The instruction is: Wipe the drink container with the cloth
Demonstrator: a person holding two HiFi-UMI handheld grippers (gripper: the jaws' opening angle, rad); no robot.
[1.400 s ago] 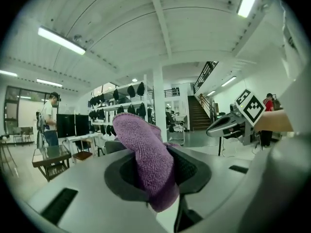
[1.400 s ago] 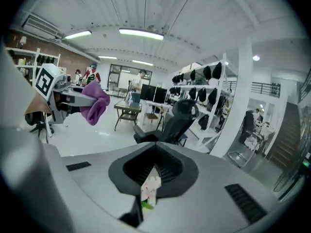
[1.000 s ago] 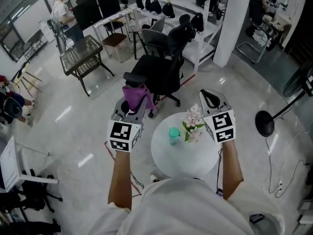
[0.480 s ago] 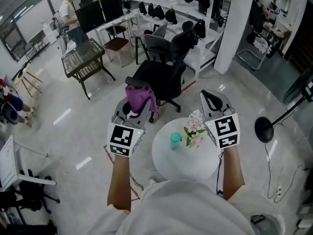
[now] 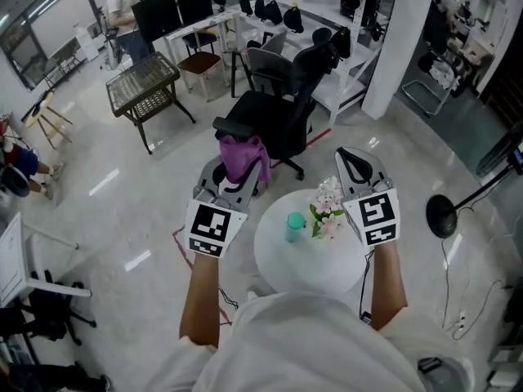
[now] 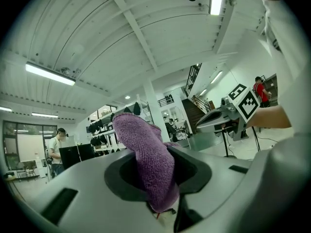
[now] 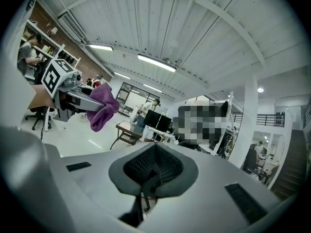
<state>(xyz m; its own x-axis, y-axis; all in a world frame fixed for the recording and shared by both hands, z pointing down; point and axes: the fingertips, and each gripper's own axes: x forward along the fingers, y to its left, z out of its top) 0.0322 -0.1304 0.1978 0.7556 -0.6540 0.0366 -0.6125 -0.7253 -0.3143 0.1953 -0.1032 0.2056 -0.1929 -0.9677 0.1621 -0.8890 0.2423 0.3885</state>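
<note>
while the left claw (image 5: pixel 235 172) still grips the cloth (image 5: pixel 243 153) — carried slightly rightward — the right claw (image 5: pixel 351 158) stays clenched, empty.

purple cloth (image 5: pixel 243 155), teal drink container (image 5: pixel 294 225), wht table (image 5: pixel 304 269)

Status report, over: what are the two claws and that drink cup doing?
Left gripper shut on purple cloth. Right gripper shut, empty. Teal drink container upright on white table, not touched. Flowers stand close beside it.

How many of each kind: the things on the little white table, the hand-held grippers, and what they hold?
Drink container: 1
Flower bunch: 1
Purple cloth: 1
Left hand-held gripper and right hand-held gripper: 2
Total: 5
</note>
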